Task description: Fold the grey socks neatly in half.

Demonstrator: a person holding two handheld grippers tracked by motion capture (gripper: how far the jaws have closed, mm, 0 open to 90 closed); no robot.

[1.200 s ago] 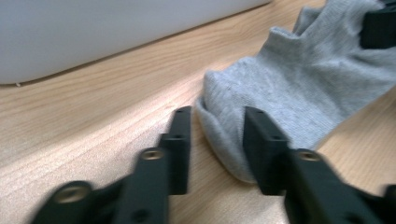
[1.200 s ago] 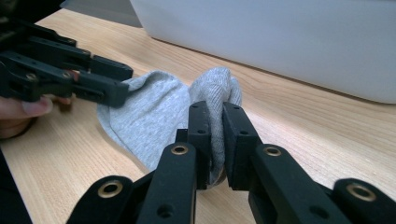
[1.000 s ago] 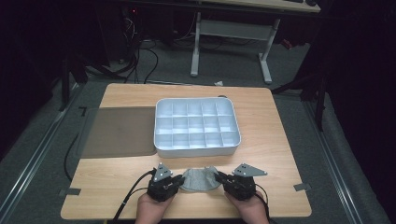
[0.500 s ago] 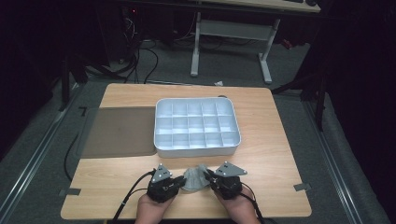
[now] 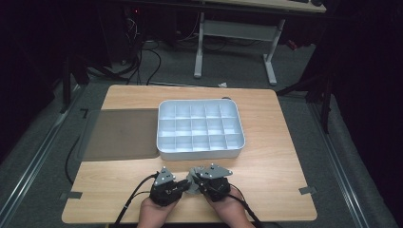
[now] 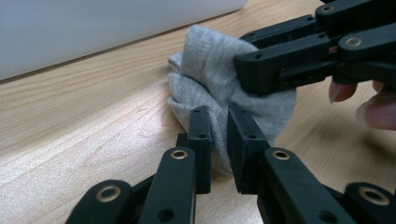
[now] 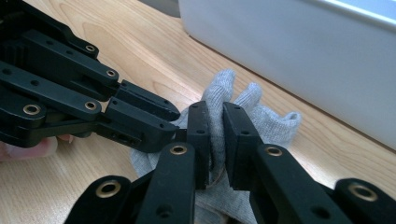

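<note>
A grey knitted cloth (image 5: 191, 183) lies bunched on the wooden table (image 5: 275, 156) near its front edge, between my two grippers. My left gripper (image 5: 183, 186) is shut on the cloth's near fold (image 6: 210, 74), with the fabric pinched between its jaws (image 6: 218, 135). My right gripper (image 5: 196, 180) comes in from the other side and is shut on the same cloth (image 7: 266, 123), its jaws (image 7: 215, 128) nipping a raised fold. The two grippers stand close together, nearly touching. In the left gripper view the right gripper (image 6: 299, 56) overlaps the cloth's top.
A white compartment tray (image 5: 199, 153) with several empty cells stands just beyond the cloth; its wall (image 7: 303, 51) is close behind it. A dark grey mat (image 5: 121, 133) lies left of the tray. The person's hands (image 5: 157, 211) hold the grippers at the table's front edge.
The right gripper has moved left towards the left one, and the cloth between them has gone from spread flat to bunched up.
</note>
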